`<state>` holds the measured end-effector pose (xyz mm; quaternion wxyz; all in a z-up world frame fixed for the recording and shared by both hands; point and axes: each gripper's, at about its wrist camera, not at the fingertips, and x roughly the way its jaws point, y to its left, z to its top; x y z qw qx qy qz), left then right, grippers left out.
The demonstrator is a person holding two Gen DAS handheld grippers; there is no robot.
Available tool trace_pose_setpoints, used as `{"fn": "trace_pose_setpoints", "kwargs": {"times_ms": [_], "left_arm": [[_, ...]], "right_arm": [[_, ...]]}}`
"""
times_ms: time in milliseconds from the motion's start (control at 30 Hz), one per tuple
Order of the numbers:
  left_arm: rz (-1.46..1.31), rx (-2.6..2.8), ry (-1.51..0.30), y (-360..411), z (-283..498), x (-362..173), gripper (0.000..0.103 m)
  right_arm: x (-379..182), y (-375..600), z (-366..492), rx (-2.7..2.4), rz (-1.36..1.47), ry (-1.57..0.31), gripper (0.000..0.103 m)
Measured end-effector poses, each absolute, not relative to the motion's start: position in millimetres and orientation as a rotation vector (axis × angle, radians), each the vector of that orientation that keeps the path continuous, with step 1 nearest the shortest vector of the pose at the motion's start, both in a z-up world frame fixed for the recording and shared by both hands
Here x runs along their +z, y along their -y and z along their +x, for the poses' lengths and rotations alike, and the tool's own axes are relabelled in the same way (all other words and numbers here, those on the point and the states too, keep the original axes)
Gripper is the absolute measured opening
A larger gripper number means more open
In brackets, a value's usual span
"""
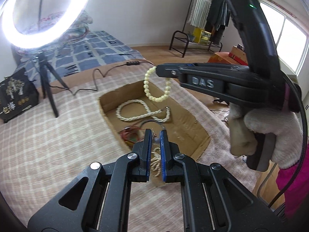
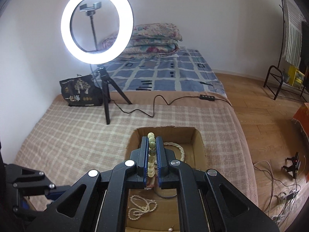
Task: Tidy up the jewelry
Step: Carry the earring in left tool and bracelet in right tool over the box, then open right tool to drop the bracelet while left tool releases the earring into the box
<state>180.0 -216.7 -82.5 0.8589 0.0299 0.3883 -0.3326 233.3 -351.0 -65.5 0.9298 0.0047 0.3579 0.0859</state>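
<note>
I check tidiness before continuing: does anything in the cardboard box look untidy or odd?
Nothing is damaged. In the shallow cardboard box, the white twisted pearl rope necklace lies in loose loops and red cords sit tangled together.

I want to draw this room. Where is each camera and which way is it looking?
Left wrist: sits on the left gripper, looks down over the bed into the box; shows its own fingers, the right gripper holding a bead bracelet, and a gloved hand.
Right wrist: sits on the right gripper, looks across the bed toward the ring light; shows its own fingers shut on the bracelet, and part of the left gripper at the left edge.
Shared: box, bracelet, ring light, bed.
</note>
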Motion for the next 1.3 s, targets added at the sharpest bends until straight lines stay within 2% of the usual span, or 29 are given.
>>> {"fn": "trace_pose_setpoints", "kwargs": {"times_ms": [567,1167,1233,1267,1300], "left_arm": [[0.059,-0.742,-0.866,260.1,191.0,-109.0,0.006],[0.079,-0.763,-0.871,272.9,197.5,-117.5,0.006],[0.076,-0.761,-0.874,272.9,199.3,-118.0,0.006],[0.074,-0.759,-0.874,272.6,199.8,-118.0,0.006],[0.073,-0.756,-0.873,272.3,200.5,-117.9,0.006]], "right_arm": [[-96.7,382.7,263.5,0.177,0.071,-0.776,0.006],[-113.8,386.1,272.0,0.170,0.065,-0.817,0.006],[-114.1,386.0,272.2,0.164,0.068,-0.819,0.010],[-114.0,385.7,272.9,0.161,0.070,-0.818,0.021],[-113.2,386.1,272.5,0.156,0.071,-0.813,0.037]]}}
